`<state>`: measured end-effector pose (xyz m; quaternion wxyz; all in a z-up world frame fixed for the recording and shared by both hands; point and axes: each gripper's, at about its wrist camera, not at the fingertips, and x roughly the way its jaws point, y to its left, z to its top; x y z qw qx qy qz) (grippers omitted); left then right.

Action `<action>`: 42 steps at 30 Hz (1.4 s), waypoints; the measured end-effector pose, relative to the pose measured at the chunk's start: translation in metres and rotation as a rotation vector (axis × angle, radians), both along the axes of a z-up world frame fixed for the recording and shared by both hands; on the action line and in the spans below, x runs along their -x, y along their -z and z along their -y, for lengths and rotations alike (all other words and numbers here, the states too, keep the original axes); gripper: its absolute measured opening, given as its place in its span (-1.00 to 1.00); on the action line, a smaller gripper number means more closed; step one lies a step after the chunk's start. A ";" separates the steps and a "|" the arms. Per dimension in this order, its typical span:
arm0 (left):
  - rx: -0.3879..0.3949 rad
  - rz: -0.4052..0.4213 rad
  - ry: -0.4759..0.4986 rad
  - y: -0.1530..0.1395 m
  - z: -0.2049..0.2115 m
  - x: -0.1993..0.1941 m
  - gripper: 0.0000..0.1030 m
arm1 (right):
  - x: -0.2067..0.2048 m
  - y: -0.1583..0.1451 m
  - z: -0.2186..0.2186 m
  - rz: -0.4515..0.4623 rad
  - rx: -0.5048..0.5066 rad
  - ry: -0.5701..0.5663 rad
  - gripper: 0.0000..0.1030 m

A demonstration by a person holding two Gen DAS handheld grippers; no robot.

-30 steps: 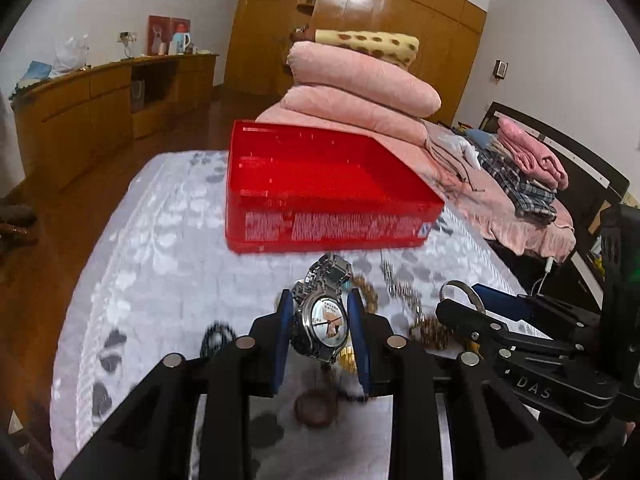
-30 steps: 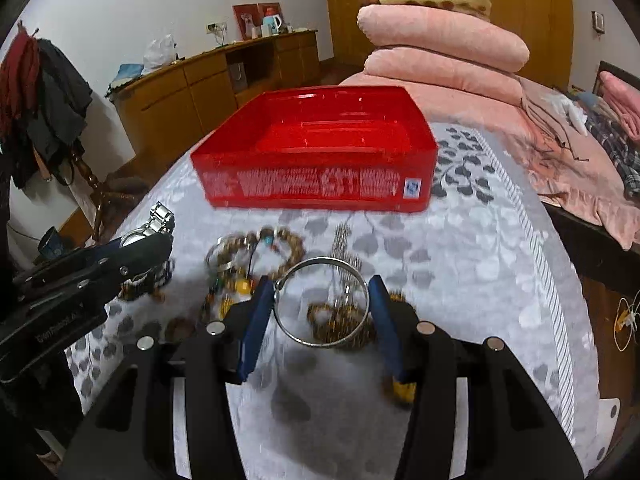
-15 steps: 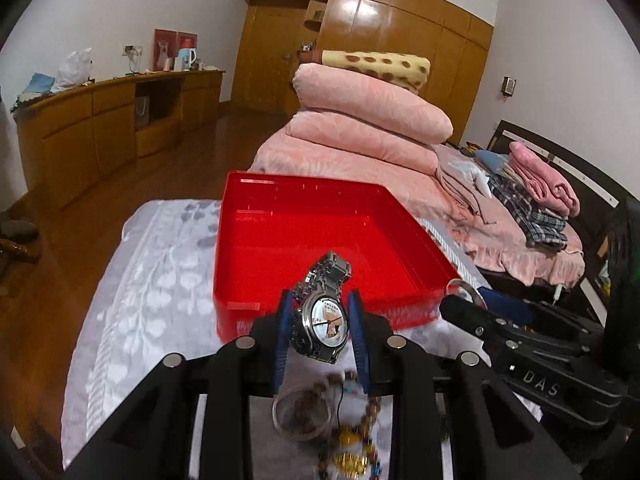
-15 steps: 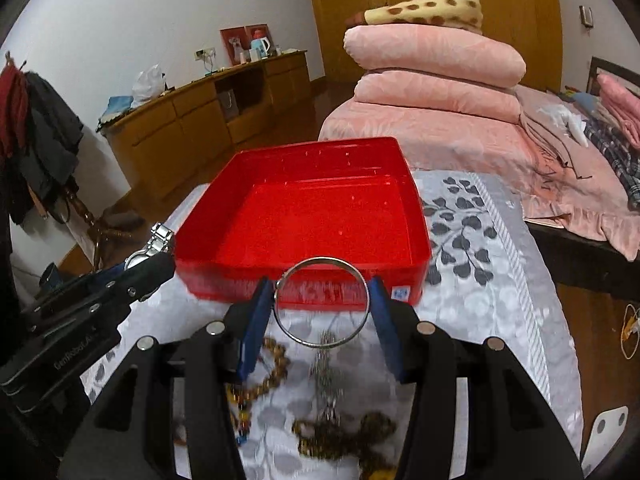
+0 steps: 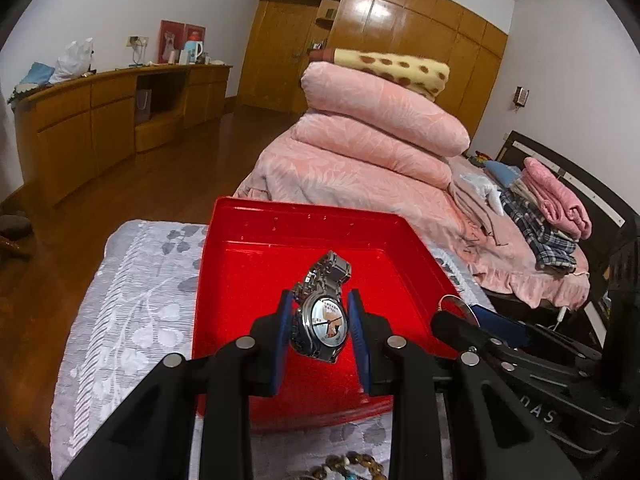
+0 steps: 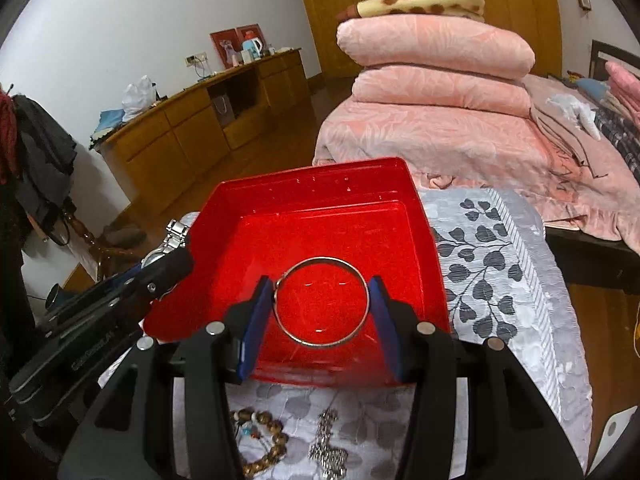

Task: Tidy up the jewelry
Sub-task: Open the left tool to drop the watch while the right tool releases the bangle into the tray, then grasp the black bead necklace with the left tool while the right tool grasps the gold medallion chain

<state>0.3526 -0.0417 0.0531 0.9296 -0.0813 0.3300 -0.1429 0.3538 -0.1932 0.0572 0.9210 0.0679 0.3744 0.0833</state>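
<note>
Red tray [image 6: 424, 240] holds nothing; watch [image 5: 322, 326] and bangle [image 6: 320, 302] hang above it.

We're looking at warm, even indoor light from overhead, with a bright glare patch on the glossy wardrobe doors [image 5: 372, 8]. The red tray [image 6: 400, 184] glows saturated, almost blown out. Fisheye bending curves the walls, corners go black, and detail stays soft but readable.

Glossy red plastic tray [image 6: 320, 196], polished metal watch [image 5: 322, 322] and bangle [image 6: 321, 302], matt textured grey cloth [image 6: 504, 264].
</note>
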 end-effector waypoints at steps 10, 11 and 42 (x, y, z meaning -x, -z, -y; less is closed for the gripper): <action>-0.007 -0.046 -0.022 0.010 -0.005 -0.009 -0.38 | -0.006 0.007 -0.002 -0.005 -0.006 0.001 0.23; -0.006 -0.040 -0.024 0.007 -0.007 -0.007 -0.36 | -0.005 0.006 -0.001 -0.001 -0.009 0.003 0.23; -0.183 -0.144 -0.039 0.074 -0.073 0.148 0.00 | 0.167 0.050 0.025 0.022 0.081 0.026 0.38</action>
